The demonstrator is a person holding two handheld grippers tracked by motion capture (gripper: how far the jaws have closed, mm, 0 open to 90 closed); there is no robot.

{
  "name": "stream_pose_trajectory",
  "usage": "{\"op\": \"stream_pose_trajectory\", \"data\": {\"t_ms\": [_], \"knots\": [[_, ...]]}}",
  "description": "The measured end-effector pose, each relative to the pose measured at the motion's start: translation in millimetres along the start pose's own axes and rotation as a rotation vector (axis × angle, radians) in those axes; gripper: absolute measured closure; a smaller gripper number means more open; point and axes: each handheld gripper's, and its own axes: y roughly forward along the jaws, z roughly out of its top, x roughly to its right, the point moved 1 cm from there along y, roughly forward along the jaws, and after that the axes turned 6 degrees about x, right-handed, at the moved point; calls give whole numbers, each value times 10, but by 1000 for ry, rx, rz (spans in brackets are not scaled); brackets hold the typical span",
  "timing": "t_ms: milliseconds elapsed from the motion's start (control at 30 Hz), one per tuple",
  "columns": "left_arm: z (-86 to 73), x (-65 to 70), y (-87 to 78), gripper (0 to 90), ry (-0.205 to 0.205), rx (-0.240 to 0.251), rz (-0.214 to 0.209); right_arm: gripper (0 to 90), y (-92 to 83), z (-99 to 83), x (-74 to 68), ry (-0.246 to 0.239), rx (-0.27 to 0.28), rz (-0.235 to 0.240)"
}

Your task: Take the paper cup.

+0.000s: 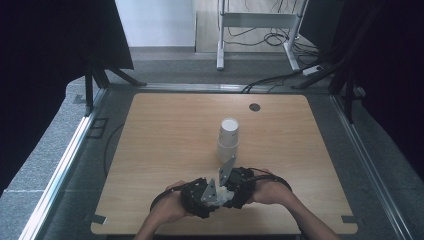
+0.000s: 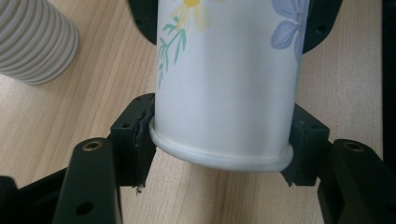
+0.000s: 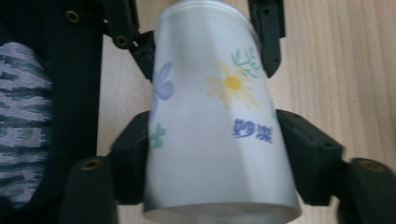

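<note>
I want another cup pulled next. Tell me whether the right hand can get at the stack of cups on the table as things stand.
Probably not yet. The right gripper is shut on the flowered paper cup, which the left gripper clamps too. The stack of cups stands just beyond both hands with bare table between, so once it lets go the way looks free.

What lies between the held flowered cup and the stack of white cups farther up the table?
Bare wood of the table: the high view shows nothing between the flowered cup and the stack.
</note>
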Motion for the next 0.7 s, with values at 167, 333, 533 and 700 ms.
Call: {"op": "stream_pose_trajectory", "data": {"t_ms": [167, 333, 533, 700], "knots": [[-2, -15, -17, 330, -10, 17, -15, 362, -24, -14, -5, 22, 17, 4], [3, -43, -53, 239, -43, 55, -25, 362, -76, -41, 4, 24, 57, 14], [-25, -109, -105, 150, -116, 127, -65, 361, -164, -109, 11, 45, 129, 9], [-87, -181, -134, 121, -159, 188, -106, 360, -226, -193, 11, 68, 198, -2]]}}
